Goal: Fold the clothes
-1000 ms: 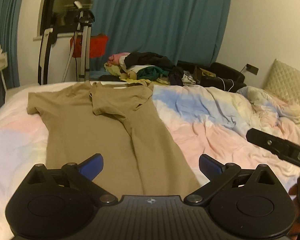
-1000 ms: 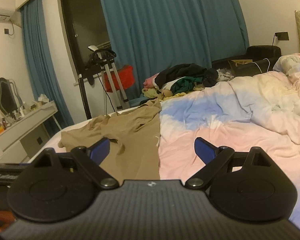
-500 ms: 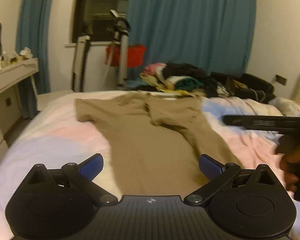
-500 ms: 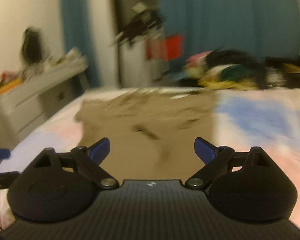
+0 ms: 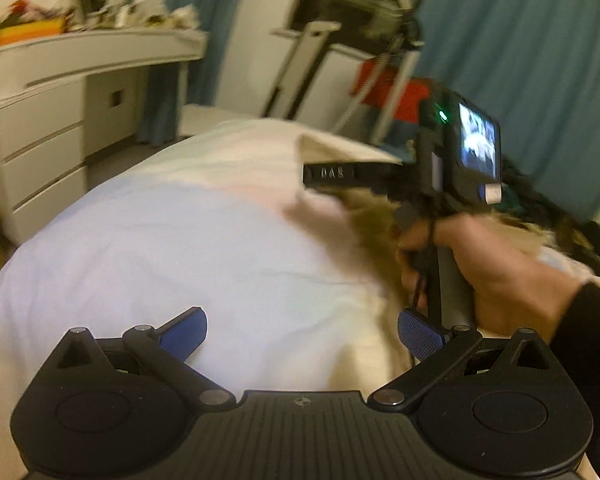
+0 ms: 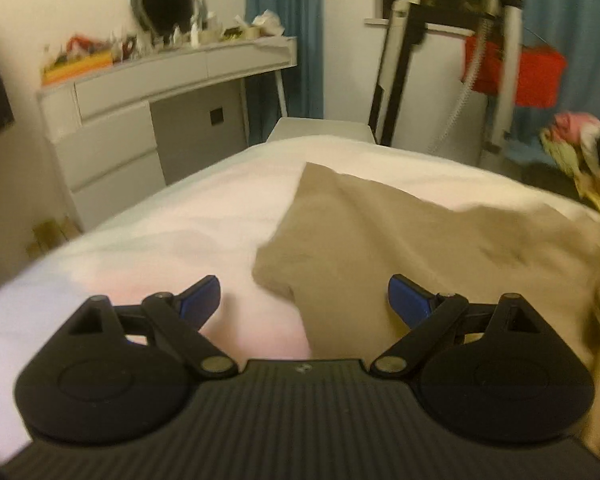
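Observation:
A tan T-shirt (image 6: 400, 232) lies flat on the bed, with its left sleeve (image 6: 300, 216) spread toward the bed's edge. My right gripper (image 6: 304, 300) is open and empty, low over that sleeve's lower corner. My left gripper (image 5: 302, 330) is open and empty above the pale bedcover, left of the shirt. In the left wrist view the shirt (image 5: 364, 220) is blurred and mostly hidden behind the right gripper (image 5: 332, 176) and the hand holding it.
The bed (image 6: 160, 232) has a pink, white and blue cover. A white dresser (image 6: 112, 128) with clutter stands left of it. A metal stand (image 6: 504, 60), a red bag (image 6: 516, 72) and blue curtains (image 5: 520, 60) are behind. A clothes pile (image 6: 576, 152) lies at right.
Both grippers swung left toward the shirt's left sleeve and the dresser side of the bed. The right gripper has come in front of the left one. Both stayed open.

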A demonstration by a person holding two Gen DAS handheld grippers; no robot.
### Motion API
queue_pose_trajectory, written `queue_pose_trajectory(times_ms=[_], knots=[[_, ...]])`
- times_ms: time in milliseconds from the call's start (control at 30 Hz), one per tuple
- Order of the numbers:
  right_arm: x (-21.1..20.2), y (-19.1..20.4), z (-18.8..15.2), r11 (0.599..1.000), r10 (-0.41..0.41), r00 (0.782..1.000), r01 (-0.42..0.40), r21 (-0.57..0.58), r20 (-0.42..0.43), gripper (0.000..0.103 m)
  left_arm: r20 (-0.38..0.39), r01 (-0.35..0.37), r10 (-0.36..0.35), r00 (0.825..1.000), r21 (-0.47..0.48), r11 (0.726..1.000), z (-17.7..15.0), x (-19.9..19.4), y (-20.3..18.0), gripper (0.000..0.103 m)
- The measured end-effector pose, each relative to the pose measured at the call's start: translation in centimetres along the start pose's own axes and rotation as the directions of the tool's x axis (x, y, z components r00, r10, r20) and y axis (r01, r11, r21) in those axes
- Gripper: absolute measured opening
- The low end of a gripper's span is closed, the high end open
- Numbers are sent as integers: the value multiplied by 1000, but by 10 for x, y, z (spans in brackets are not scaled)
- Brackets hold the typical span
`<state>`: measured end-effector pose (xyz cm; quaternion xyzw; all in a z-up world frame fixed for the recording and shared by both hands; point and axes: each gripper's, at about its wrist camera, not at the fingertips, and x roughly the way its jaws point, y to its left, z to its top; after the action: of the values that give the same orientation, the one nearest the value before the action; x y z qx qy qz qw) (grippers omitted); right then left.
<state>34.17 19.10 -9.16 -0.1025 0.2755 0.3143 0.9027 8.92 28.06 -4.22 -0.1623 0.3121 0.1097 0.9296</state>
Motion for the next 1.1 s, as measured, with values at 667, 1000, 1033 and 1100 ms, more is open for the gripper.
queue_pose_trajectory(times_ms=[667, 1000, 1033, 1100], knots=[[-138, -172, -3, 818, -493, 827, 335, 468, 270, 6, 33, 104, -101, 994, -100, 990, -7, -5, -2, 98], [-129, -261, -88, 682, -511, 860, 396, 615, 14, 18, -8, 118, -117, 993, 81, 990, -37, 11, -53, 98], [-128, -261, -89, 696, -496, 868, 390, 602, 11, 43, 0, 102, -103, 995, 97, 990, -38, 12, -57, 98], [-136, -254, -88, 743, -443, 896, 343, 575, 39, 85, 11, 83, -86, 996, 130, 988, -41, 12, -65, 98]])
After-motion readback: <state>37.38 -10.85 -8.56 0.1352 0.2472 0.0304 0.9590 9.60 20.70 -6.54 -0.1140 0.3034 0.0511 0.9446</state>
